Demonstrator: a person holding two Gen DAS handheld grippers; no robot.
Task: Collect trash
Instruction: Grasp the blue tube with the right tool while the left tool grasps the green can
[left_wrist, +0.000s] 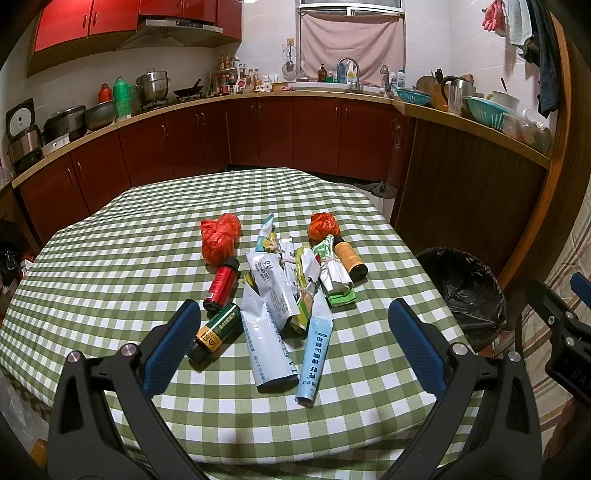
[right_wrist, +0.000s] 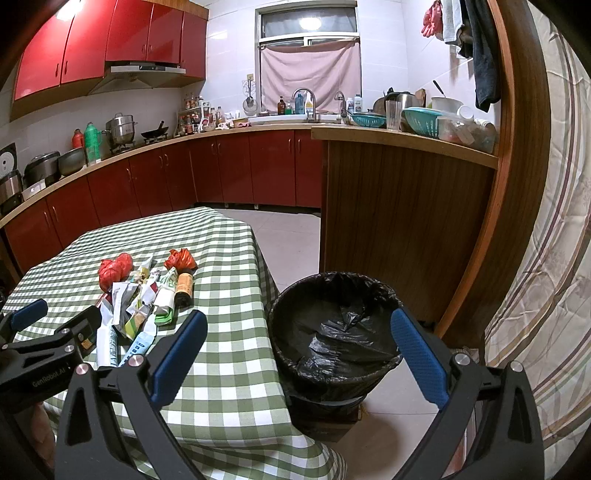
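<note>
A pile of trash lies on the green checked table (left_wrist: 110, 258): two knotted orange bags (left_wrist: 220, 238) (left_wrist: 324, 224), a red bottle (left_wrist: 220, 283), a green bottle (left_wrist: 216, 331), a brown bottle (left_wrist: 350, 258), white and blue wrappers (left_wrist: 271, 317). My left gripper (left_wrist: 293, 332) is open and empty, above the near end of the pile. My right gripper (right_wrist: 297, 343) is open and empty, over the table's right edge and the bin (right_wrist: 334, 332) lined with a black bag. The pile shows in the right wrist view (right_wrist: 144, 295).
The bin (left_wrist: 463, 291) stands on the floor just right of the table. A wooden counter side (right_wrist: 399, 221) rises behind it. A patterned curtain (right_wrist: 546, 258) hangs at the right. Kitchen cabinets and worktop (left_wrist: 258, 129) run along the far wall.
</note>
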